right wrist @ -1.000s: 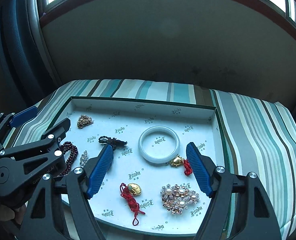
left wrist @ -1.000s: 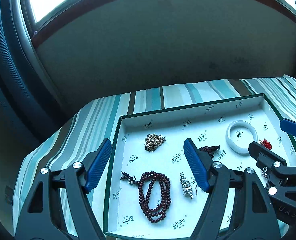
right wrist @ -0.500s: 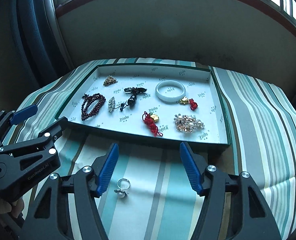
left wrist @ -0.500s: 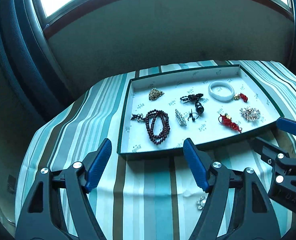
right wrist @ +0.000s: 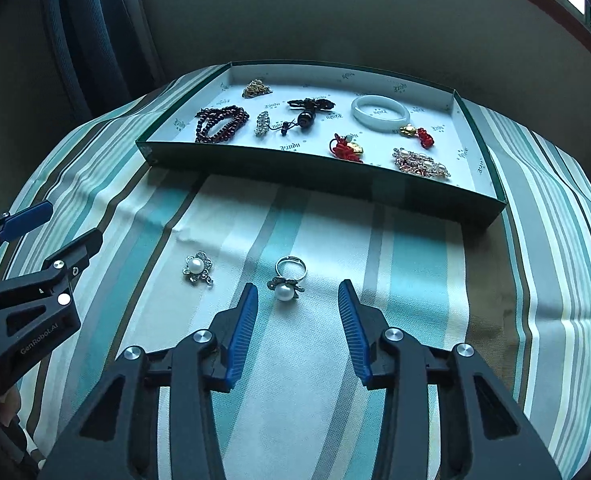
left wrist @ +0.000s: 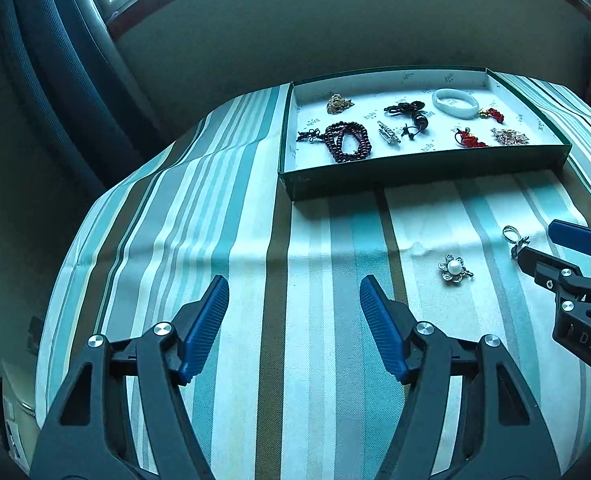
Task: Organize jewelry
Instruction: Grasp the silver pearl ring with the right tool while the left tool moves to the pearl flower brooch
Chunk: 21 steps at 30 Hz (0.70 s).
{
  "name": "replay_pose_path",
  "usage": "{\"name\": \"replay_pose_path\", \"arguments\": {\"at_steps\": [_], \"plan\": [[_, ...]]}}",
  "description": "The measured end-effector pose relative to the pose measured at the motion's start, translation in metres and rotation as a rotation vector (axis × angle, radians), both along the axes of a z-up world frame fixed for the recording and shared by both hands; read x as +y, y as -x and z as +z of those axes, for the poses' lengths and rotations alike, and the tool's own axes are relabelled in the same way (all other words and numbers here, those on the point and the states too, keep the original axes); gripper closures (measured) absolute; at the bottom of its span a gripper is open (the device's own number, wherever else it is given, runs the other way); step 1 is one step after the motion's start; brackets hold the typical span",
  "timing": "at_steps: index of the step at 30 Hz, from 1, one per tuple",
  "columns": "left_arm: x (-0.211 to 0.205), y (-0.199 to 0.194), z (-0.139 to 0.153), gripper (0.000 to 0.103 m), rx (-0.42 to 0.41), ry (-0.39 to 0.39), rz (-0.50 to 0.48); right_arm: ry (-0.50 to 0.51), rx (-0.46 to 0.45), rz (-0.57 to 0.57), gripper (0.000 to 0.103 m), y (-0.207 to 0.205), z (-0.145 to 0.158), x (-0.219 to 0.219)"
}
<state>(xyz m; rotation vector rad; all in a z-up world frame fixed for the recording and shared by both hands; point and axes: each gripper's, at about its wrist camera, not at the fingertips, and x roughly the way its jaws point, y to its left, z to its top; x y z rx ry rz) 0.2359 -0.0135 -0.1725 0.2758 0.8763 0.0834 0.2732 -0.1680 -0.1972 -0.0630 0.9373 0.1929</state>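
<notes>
We hold both grippers, left (left wrist: 294, 304) and right (right wrist: 298, 298), jaws apart, the right just before a pearl ring (right wrist: 288, 279) on the striped tabletop (right wrist: 415, 272).

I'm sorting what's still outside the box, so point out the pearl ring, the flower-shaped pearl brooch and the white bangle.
pearl ring (right wrist: 284, 291): right wrist view, on its pearl.
flower-shaped pearl brooch (right wrist: 196, 266): right wrist view, on its centre pearl.
white bangle (right wrist: 360, 115): right wrist view, on its left rim.
</notes>
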Motion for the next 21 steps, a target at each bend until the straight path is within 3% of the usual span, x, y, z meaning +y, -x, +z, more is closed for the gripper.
{"name": "replay_pose_path", "arguments": {"at_steps": [4, 9, 21], "plan": [[0.006, 0.0, 0.0, 0.035, 0.002, 0.007, 0.014, 0.014, 0.008, 0.011, 0.066, -0.006, -0.004, 0.005], [0.006, -0.002, -0.003, 0.035, 0.012, 0.013, 0.013, 0.008, 0.025, 0.023, 0.081, -0.01, -0.008, 0.007], [-0.006, -0.004, -0.009, 0.035, 0.03, 0.021, -0.013, 0.006, 0.002, 0.015, 0.081, -0.005, -0.002, -0.002]]}}
